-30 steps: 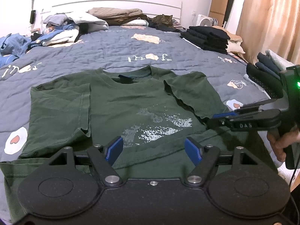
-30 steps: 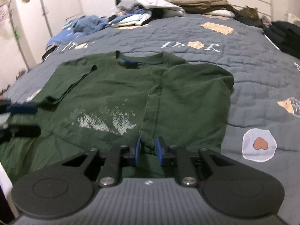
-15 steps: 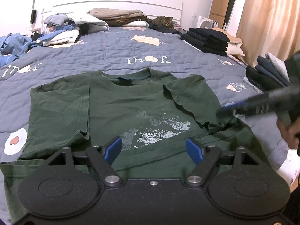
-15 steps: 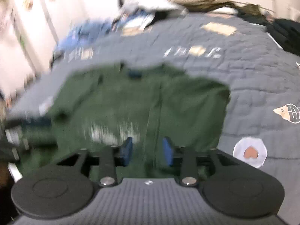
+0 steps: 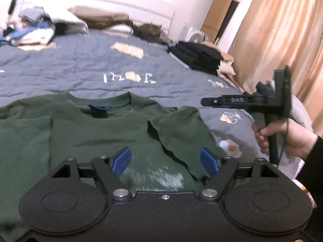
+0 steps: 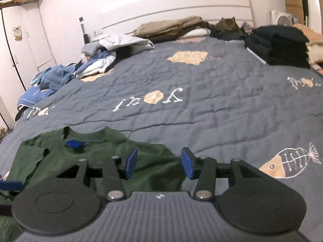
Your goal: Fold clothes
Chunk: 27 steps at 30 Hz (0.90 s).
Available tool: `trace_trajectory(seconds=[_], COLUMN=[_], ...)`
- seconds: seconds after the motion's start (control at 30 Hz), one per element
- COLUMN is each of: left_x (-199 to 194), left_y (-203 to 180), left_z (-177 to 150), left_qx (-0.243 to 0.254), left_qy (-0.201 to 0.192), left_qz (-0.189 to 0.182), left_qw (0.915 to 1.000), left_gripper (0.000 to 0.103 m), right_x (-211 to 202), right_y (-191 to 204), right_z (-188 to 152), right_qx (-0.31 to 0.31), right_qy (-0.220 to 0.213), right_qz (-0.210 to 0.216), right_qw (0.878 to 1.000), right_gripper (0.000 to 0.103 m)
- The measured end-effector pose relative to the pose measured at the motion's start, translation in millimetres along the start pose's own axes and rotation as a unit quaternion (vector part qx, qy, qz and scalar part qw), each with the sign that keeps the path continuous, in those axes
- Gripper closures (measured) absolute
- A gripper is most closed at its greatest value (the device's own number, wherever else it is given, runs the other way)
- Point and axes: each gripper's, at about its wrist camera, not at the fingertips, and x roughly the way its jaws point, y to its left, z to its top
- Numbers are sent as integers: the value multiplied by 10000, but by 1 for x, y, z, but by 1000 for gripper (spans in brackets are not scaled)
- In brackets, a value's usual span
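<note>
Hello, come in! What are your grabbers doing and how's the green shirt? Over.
Left gripper open, empty. Right gripper opening, jaws empty. Green T-shirt flat on bed, both sleeves folded in. Nothing in the way.

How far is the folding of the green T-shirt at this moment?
Done: both sleeves of the green T-shirt lie folded inward over its front. Stacks of folded dark clothes already sit on the bed. In hand: nothing. The left gripper is open above the shirt, and the right gripper is opening with no cloth between its fingers. Left: folding the body up, then the unfolded pile.
</note>
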Motion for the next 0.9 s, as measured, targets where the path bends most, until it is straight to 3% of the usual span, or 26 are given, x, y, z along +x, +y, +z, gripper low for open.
trace_trajectory(seconds=[0.13, 0.27, 0.4, 0.43, 0.47, 0.5, 0.57, 0.63, 0.67, 0.8, 0.9], left_x=[52, 93, 125, 129, 132, 135, 139, 134, 127, 91, 90], left_y=[17, 23, 26, 26, 27, 28, 27, 24, 24, 35, 33], left_z=[15, 23, 26, 27, 27, 28, 27, 26, 26, 28, 24], left_qx=[-450, -669, -787, -839, -887, -959, -990, -873, -894, -1419, -1364], left_qy=[138, 253, 360, 347, 340, 361, 426, 349, 198, -555, -486], left_qz=[-153, -276, -302, -358, -404, -488, -559, -597, -690, -1049, -812], left_qw=[9988, 9971, 9958, 9952, 9947, 9935, 9926, 9938, 9934, 9827, 9861], left_gripper=[30, 30, 33, 37, 48, 68, 90, 96, 98, 101, 100], right_x=[18, 33, 42, 45, 48, 50, 50, 49, 48, 42, 35], right_y=[-27, -47, -57, -59, -62, -65, -67, -65, -63, -57, -47], right_z=[-6, -15, -23, -25, -28, -31, -31, -31, -30, -22, -15], right_qx=[609, 1230, 1641, 1793, 1945, 2091, 2334, 2507, 2532, 2487, 2305], right_qy=[234, 643, 650, 655, 660, 658, 438, 319, 263, -81, -361], right_qz=[138, 540, 783, 805, 826, 848, 936, 1108, 1159, 1226, 1247], right_qw=[9978, 9889, 9812, 9783, 9752, 9720, 9669, 9612, 9601, 9608, 9644], right_gripper=[55, 54, 49, 48, 48, 48, 57, 89, 93, 95, 96])
